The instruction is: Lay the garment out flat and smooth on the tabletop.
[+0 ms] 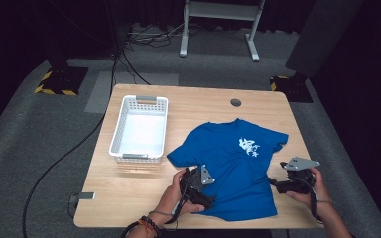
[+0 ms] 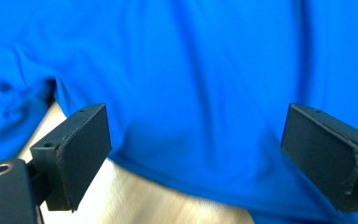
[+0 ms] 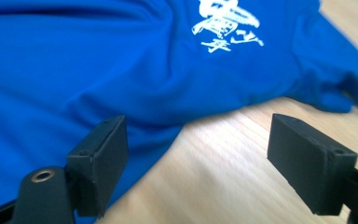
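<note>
A blue T-shirt (image 1: 233, 163) with a white print (image 1: 248, 146) lies spread flat on the wooden table (image 1: 129, 193), its hem toward the near edge. My left gripper (image 1: 209, 200) rests at the shirt's near left side, held in a hand. In the left gripper view the left gripper (image 2: 196, 154) is open, its jaws wide apart over the shirt (image 2: 191, 70) edge, pads not touching cloth. My right gripper (image 1: 274, 183) sits just off the shirt's right side. In the right gripper view the right gripper (image 3: 196, 158) is open over bare wood beside the shirt (image 3: 98, 60).
A white plastic basket (image 1: 140, 128) stands empty on the table's left part, next to the shirt's left sleeve. A round cable hole (image 1: 235, 102) sits near the far edge. A small grey clip (image 1: 82, 197) hangs at the table's near left edge. Cables run across the floor.
</note>
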A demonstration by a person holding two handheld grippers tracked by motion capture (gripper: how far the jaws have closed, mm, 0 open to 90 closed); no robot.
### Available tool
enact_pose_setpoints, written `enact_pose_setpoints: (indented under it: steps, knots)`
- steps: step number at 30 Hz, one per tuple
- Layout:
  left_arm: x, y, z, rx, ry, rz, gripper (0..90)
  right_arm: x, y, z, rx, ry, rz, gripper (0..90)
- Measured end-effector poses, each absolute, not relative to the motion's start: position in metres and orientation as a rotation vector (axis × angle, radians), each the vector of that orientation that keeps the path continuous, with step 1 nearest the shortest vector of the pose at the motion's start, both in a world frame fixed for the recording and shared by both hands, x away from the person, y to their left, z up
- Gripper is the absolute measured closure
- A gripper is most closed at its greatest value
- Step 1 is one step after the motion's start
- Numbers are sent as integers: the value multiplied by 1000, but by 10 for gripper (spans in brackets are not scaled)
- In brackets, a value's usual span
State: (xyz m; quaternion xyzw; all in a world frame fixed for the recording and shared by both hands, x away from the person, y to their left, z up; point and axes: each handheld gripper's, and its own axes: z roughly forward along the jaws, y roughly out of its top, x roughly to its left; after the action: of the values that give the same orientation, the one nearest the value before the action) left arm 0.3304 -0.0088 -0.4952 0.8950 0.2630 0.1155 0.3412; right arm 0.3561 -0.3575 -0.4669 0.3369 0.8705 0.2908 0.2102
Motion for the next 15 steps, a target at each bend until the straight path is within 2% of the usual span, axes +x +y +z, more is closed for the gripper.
enact_pose_setpoints:
  steps: [6, 15]
  knots:
    - [338, -12, -502, 2334, 704, 278, 84, 369, -347, -488, 962, 2446, 753, 197]
    - [330, -6, -501, 2334, 729, 314, 82, 351, -376, -490, 1084, 2408, 769, 194]
